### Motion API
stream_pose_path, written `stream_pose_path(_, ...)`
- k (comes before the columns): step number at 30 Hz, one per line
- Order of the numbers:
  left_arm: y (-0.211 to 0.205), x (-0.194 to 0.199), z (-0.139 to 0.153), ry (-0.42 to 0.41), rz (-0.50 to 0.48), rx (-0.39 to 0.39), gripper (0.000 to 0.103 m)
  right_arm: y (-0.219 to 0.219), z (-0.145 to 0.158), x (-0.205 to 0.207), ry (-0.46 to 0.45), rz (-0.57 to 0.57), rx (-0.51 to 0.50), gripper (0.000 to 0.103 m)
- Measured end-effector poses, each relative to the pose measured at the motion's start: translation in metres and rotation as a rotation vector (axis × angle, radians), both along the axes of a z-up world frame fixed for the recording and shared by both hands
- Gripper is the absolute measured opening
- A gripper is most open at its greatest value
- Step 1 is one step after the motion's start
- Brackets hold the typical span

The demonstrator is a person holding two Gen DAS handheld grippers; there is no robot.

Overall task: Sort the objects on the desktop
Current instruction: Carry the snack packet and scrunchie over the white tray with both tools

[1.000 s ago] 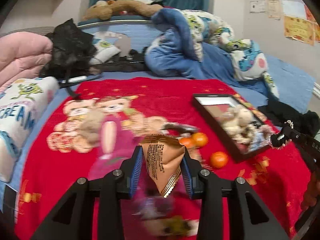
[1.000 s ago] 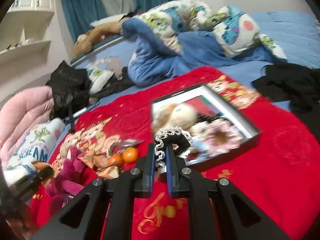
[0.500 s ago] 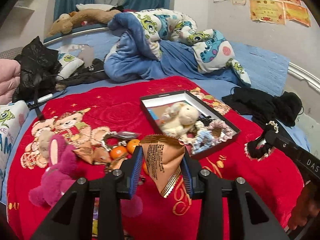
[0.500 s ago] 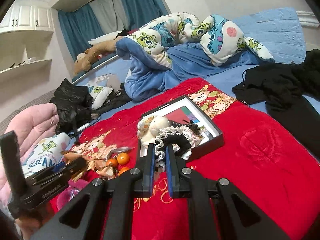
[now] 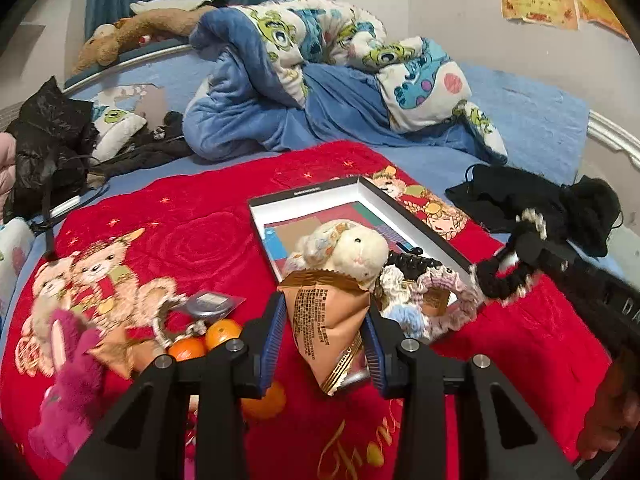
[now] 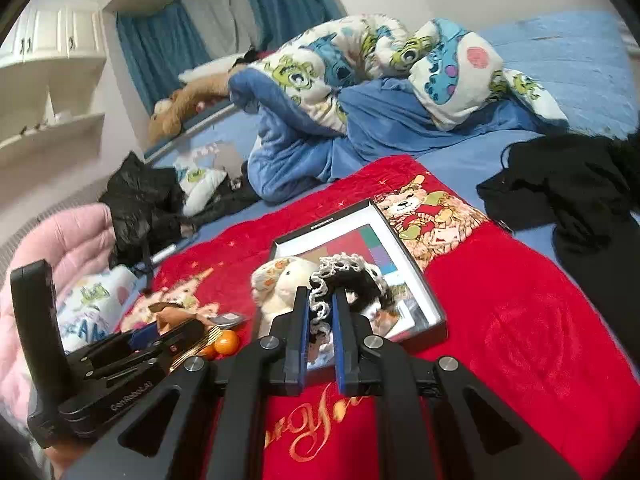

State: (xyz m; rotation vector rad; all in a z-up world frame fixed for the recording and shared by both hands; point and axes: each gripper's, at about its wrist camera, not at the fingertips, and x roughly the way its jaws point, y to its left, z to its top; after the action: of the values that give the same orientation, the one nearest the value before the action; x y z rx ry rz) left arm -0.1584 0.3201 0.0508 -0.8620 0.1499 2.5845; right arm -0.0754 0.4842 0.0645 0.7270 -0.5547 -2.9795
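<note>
Left wrist view: a brown snack packet [image 5: 328, 326] is clamped between the blue pads of the left gripper [image 5: 325, 340], held above the red blanket [image 5: 224, 236]. Just beyond it lies a shallow black-rimmed box [image 5: 416, 220] containing a cream plush toy [image 5: 352, 252], a black hair claw [image 5: 412, 266] and a pink knitted scrunchie [image 5: 436, 300] draped over the near rim. To the left on the blanket lie three small oranges [image 5: 224, 330], a second brown packet [image 5: 114, 350] and a magenta plush toy [image 5: 68, 384]. At the right edge, the right gripper [image 5: 512, 264] carries a black scrunchie with white trim [image 5: 504, 280].

Right wrist view: the right gripper [image 6: 321, 320] is fully closed on that scrunchie [image 6: 348, 276], held above the box's [image 6: 416, 280] near end. The left gripper [image 6: 176, 328] is visible low left with its packet. A crumpled blue quilt [image 6: 360, 92] and black clothing [image 6: 568, 184] lie beyond the blanket [image 6: 520, 320].
</note>
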Motion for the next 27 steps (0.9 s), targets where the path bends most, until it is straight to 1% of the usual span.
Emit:
stream_pose_path(6,0.030,-0.032,-0.011,0.005,-0.017,-0.059,0.038,0.015,0.006,-0.043,0.005,0.020,-0.011,0.011)
stream_pose_path(8,0.035,-0.037,-0.017,0.017,-0.021,-0.085,0.038,0.019,0.010,-0.058,0.005,0.023,0.006,0.011)
stream_pose_path(10,0.039,-0.044,-0.024,0.014,-0.001,-0.114,0.038,0.021,0.011,-0.072,0.006,0.027,0.029,0.011)
stream_pose_path(11,0.037,-0.047,-0.026,0.016,0.018,-0.116,0.038,0.022,0.010,-0.077,0.010,0.027,0.034,0.011)
stream_pose_path(13,0.030,-0.054,-0.032,-0.006,0.040,-0.085,0.038,0.024,0.003,-0.088,0.014,0.041,0.037,0.011)
stream_pose_path(16,0.026,-0.058,-0.042,-0.024,0.034,-0.090,0.038,0.029,-0.015,-0.104,-0.034,0.019,0.067,0.011)
stream_pose_path(17,0.026,-0.059,-0.045,-0.033,0.025,-0.089,0.038,0.033,-0.022,-0.108,-0.057,0.010,0.065,0.011)
stream_pose_path(20,0.030,-0.061,-0.058,-0.053,0.014,-0.099,0.038,0.044,-0.039,-0.116,-0.115,-0.003,0.017,0.011)
stream_pose_path(23,0.036,-0.062,-0.065,-0.066,-0.002,-0.085,0.038,0.045,-0.051,-0.122,-0.165,0.010,0.025,0.011)
stream_pose_path(26,0.038,-0.062,-0.069,-0.060,0.014,-0.085,0.038,0.043,-0.061,-0.129,-0.214,-0.009,0.057,0.011)
stream_pose_path(27,0.037,-0.062,-0.071,-0.062,0.015,-0.079,0.038,0.045,-0.065,-0.131,-0.226,-0.010,0.049,0.011)
